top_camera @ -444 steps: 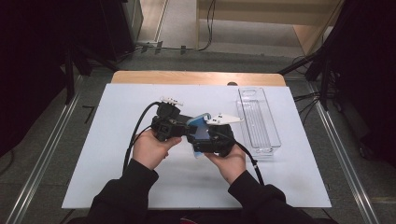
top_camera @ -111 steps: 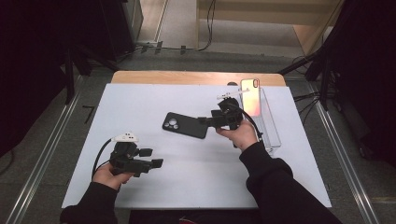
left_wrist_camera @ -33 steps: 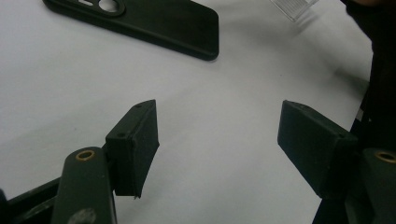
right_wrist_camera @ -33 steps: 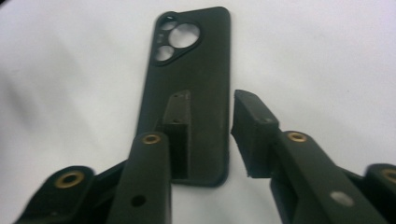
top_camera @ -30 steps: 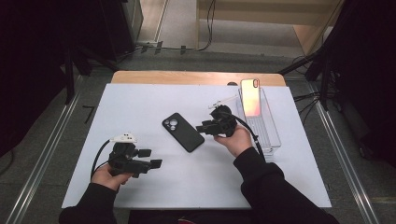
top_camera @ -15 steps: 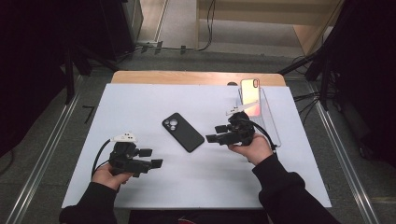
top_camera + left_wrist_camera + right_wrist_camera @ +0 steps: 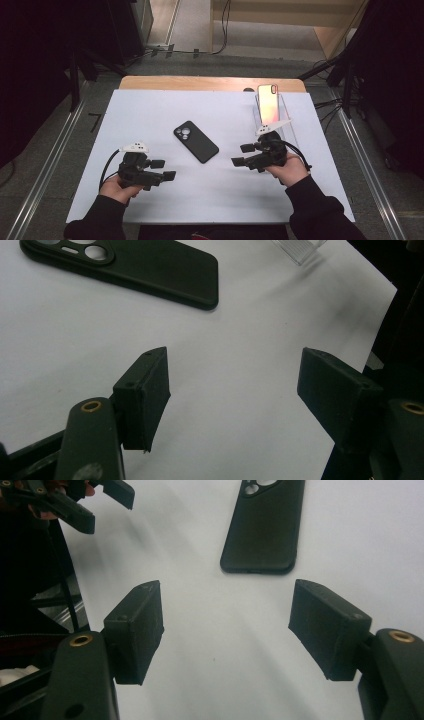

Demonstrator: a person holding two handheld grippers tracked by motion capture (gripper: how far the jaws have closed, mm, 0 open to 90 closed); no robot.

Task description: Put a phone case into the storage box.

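Note:
A black phone case [image 7: 196, 141] lies flat in the middle of the white table [image 7: 150, 110], camera cut-out toward the far left. A phone [image 7: 268, 104] with a glossy back leans upright at the far end of a clear tray [image 7: 289, 131]. My right gripper [image 7: 242, 155] hovers open to the right of the case, apart from it, jaws pointing left. My left gripper [image 7: 164, 169] is open near the front left, jaws pointing right. The case [image 7: 130, 270] lies beyond my open left gripper [image 7: 235, 390]. In the right gripper view the case [image 7: 265, 525] lies ahead of my open right gripper [image 7: 227, 625].
The clear tray's corner [image 7: 300, 247] shows at the top of the left gripper view. The other gripper [image 7: 100, 505] appears at the top left of the right gripper view. A wooden strip [image 7: 210, 82] borders the table's far edge, and metal rails run along both sides.
The right gripper has drawn back from the case toward the near right, and the case lies still on the table. The left gripper has not moved.

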